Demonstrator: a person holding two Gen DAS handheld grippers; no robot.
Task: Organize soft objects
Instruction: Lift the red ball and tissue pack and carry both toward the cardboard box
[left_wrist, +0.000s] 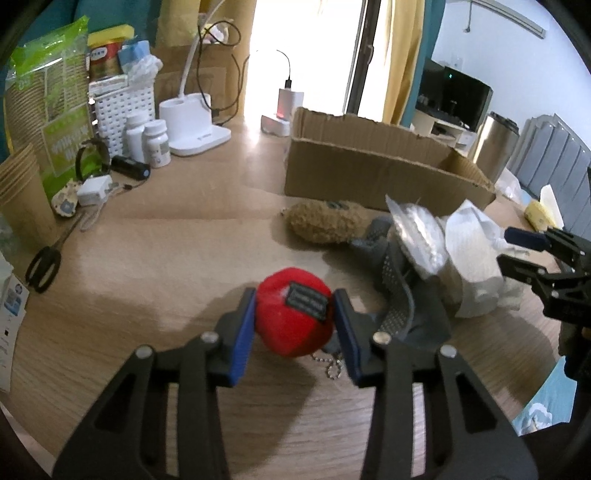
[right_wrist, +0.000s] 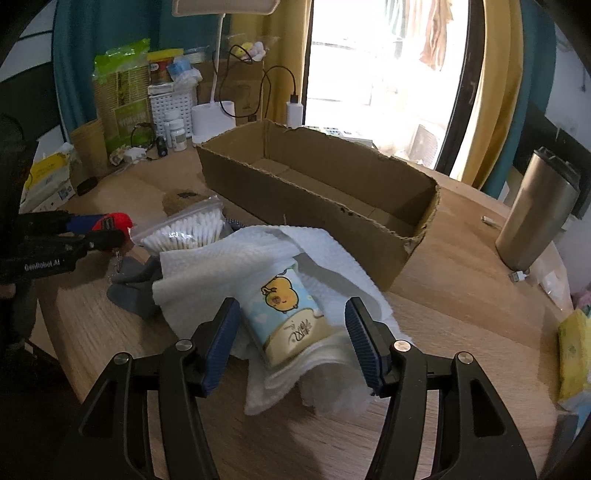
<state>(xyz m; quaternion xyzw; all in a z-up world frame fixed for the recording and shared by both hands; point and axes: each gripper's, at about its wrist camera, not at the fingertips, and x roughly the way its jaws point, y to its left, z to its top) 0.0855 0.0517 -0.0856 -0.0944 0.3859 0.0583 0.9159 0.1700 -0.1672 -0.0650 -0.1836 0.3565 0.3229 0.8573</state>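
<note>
Pinching a red plush (left_wrist: 293, 317), the left gripper (left_wrist: 295, 332) faces the cardboard box (left_wrist: 369, 170); the right gripper (right_wrist: 291, 343) gapes around a tissue pack (right_wrist: 286, 314).

Two close wrist views over the table (left_wrist: 147, 258), sharing the cardboard box (left_wrist: 369, 166).

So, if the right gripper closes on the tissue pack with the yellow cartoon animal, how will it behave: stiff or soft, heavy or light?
The tissue pack will probably squash a little between the open fingers of the right gripper, since its wrapper looks soft and glossy. It is likely light. Because it lies on crumpled paper towels, a towel may be dragged along.
</note>
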